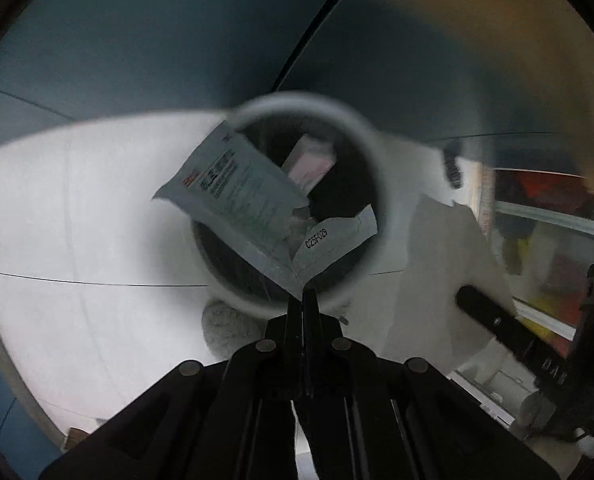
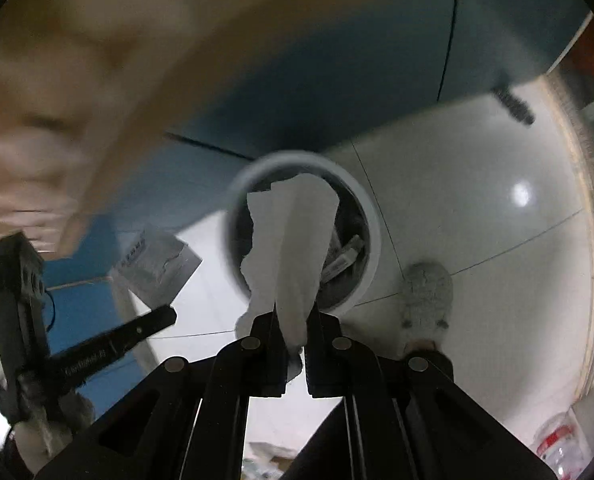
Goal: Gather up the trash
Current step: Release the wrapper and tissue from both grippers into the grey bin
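My left gripper is shut on a torn grey printed sachet wrapper, held right over the mouth of a round grey-rimmed trash bin that holds a pink box. My right gripper is shut on a crumpled white tissue, held above the same bin. In the right wrist view the left gripper shows at the left with its wrapper. In the left wrist view the right gripper's finger shows at the right.
The bin stands on a white tiled floor against a blue wall. A grey fuzzy slipper is beside the bin. A plastic bottle lies at lower right. Shelves with colourful items stand to the right.
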